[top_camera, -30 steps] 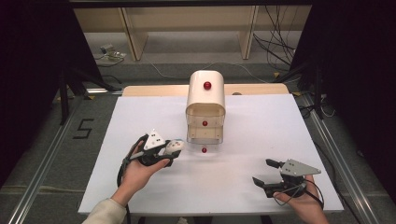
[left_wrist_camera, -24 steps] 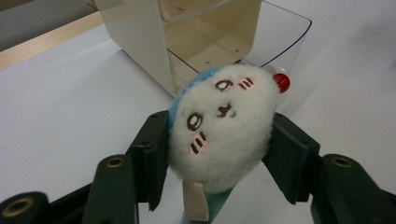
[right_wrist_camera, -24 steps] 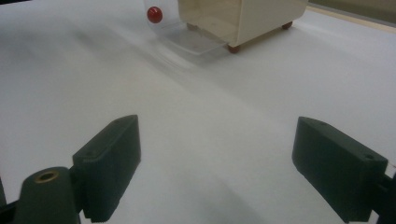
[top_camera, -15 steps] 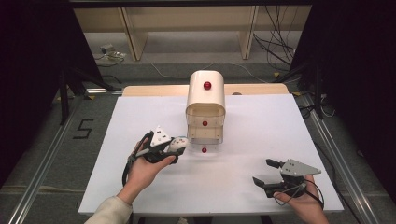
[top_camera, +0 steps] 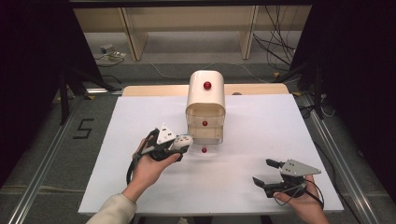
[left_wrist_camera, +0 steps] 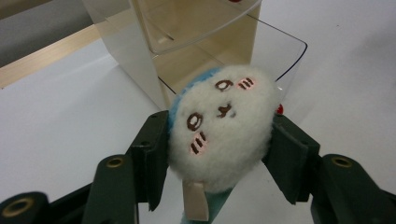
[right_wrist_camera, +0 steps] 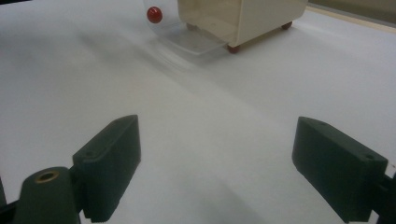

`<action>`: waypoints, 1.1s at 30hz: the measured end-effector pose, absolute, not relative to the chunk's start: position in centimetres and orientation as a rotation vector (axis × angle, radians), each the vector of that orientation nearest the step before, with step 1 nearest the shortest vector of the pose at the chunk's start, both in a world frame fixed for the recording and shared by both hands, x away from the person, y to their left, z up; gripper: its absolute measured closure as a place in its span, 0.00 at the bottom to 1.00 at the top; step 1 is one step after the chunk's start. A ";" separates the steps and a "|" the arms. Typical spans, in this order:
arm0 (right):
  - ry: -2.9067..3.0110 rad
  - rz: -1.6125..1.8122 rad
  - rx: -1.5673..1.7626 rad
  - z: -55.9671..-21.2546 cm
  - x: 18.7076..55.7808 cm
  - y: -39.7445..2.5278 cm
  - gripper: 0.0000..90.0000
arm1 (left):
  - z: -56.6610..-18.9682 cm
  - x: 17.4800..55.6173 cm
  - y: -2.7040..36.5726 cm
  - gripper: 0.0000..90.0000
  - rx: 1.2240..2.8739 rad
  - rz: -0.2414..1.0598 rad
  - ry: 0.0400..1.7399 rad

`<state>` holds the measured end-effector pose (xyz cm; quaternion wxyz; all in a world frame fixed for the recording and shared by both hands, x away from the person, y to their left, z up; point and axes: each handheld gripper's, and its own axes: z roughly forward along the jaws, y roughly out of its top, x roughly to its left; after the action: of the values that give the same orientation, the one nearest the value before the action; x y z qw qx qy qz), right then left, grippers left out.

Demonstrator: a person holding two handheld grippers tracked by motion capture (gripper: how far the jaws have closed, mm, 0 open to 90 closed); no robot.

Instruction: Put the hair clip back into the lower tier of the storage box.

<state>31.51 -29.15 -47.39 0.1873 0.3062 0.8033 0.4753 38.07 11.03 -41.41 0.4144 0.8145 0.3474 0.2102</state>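
Left gripper (top_camera: 180, 145) jaws clamp white plush toy (left_wrist_camera: 222, 126) beside pulled-out bottom drawer (left_wrist_camera: 280, 56) of cream drawer cabinet (top_camera: 205, 106), mid-tabletop. Right gripper (top_camera: 268, 176) jaws wide apart, empty, near front-right corner. Step judged: loading toy. Next: carry over drawer rim, release.
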 end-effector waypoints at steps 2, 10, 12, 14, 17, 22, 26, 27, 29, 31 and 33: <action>2.262 1.336 0.866 -47.4 31.5 -29.1 0.18 | -41.3 38.1 10.8 0.50 2.050 0.544 0.877; 2.263 1.338 0.870 -47.4 31.5 -29.1 0.18 | -40.9 38.3 9.9 0.50 2.063 0.543 0.859; 2.263 1.338 0.867 -47.4 31.5 -29.1 0.18 | -40.9 38.4 9.7 0.50 2.063 0.538 0.858; 2.263 1.338 0.868 -47.4 31.5 -29.1 0.18 | -40.9 38.5 9.5 0.50 2.066 0.539 0.861; 2.263 1.336 0.870 -47.4 31.5 -29.1 0.18 | -40.9 38.7 9.2 0.50 2.066 0.535 0.859; 2.264 1.336 0.872 -47.4 31.5 -29.2 0.18 | -40.8 38.8 8.8 0.50 2.081 0.537 0.855; 2.264 1.336 0.870 -47.4 31.5 -29.2 0.18 | -40.7 38.9 8.6 0.50 2.084 0.533 0.855; 2.264 1.335 0.872 -47.4 31.5 -29.1 0.18 | -40.7 39.0 8.6 0.50 2.080 0.531 0.858; 2.265 1.335 0.872 -47.4 31.5 -29.1 0.18 | -40.6 39.1 8.5 0.50 2.085 0.529 0.860; 2.264 1.335 0.872 -47.4 31.5 -29.2 0.18 | -40.6 39.2 8.3 0.50 2.083 0.526 0.860; 2.266 1.330 0.873 -47.4 31.5 -29.2 0.18 | -40.6 39.3 8.2 0.50 2.089 0.521 0.860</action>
<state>31.47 -29.17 -47.41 0.1857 0.3099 0.8042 0.4720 39.28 8.18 -40.64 0.4003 0.8257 0.3400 0.2058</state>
